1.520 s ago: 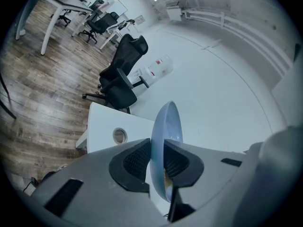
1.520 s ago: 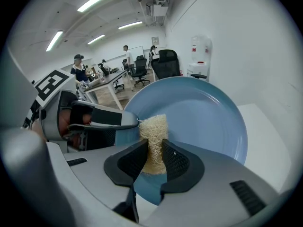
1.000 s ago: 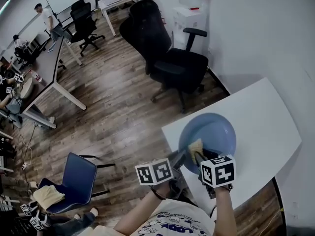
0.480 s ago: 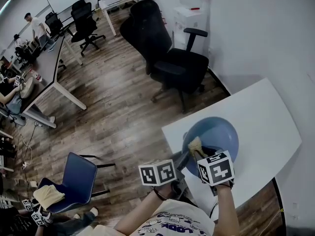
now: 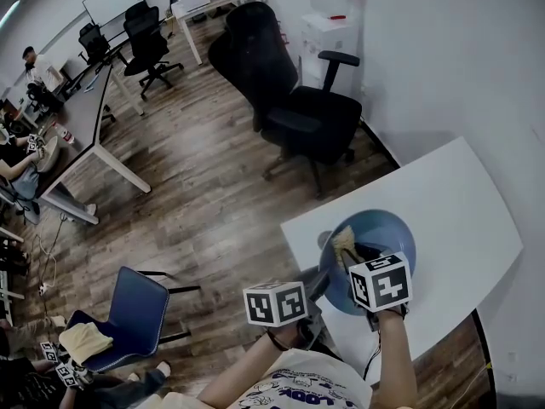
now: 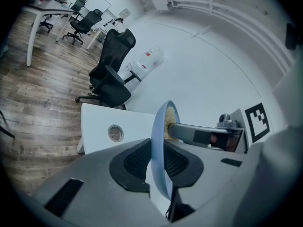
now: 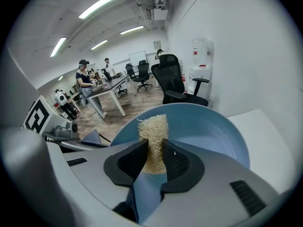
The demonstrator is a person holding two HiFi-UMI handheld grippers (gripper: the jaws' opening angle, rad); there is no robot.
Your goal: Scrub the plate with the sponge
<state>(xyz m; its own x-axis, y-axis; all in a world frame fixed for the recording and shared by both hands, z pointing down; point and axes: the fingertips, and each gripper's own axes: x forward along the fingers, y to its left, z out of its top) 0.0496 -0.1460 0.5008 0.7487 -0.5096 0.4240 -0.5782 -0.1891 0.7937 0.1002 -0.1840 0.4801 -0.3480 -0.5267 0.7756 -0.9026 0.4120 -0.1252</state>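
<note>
A blue plate is tipped up on edge above the white table. My left gripper is shut on its near left rim. In the left gripper view the plate stands edge-on between the jaws. A tan fibrous sponge rests against the plate's inner face, with my right gripper shut on it. In the right gripper view the sponge sticks up between the pads in front of the plate. The left gripper view shows the sponge pressed to the plate's right side.
A black office chair stands just beyond the table's far edge. A blue chair is on the wood floor at lower left. The table has a round cable hole near its left edge. Desks and people are at the far left.
The plate has tipped up steeper and shifted slightly right. The sponge has slid a little up and away across the plate's face with the right gripper.
</note>
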